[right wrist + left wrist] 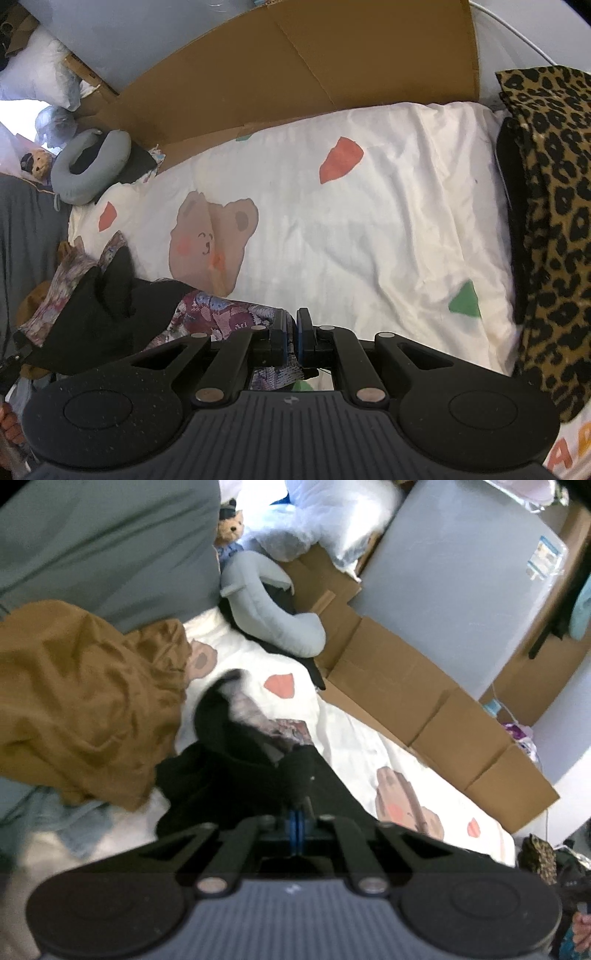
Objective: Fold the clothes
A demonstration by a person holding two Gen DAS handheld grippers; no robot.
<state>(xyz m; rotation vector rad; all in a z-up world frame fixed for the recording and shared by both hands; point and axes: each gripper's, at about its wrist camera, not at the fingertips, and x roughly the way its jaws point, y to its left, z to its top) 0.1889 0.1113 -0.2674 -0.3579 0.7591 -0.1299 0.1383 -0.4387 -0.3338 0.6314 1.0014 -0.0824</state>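
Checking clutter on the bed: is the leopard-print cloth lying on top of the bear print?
No, the leopard-print cloth lies at the bedsheet's right edge, apart from the bear print.

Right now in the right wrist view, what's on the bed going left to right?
Grey neck pillow → black floral-lined garment → bear print on the sheet → green triangle print → leopard-print fabric.

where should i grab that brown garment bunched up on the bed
Take the brown garment by its loose lower corner, nearest the black garment, coming from the white bear-print sheet side. That edge likely hangs free as one thin layer that the jaws can pinch; the rest is a crumpled mound against the grey bedding, where a pinch would likely catch several folds.
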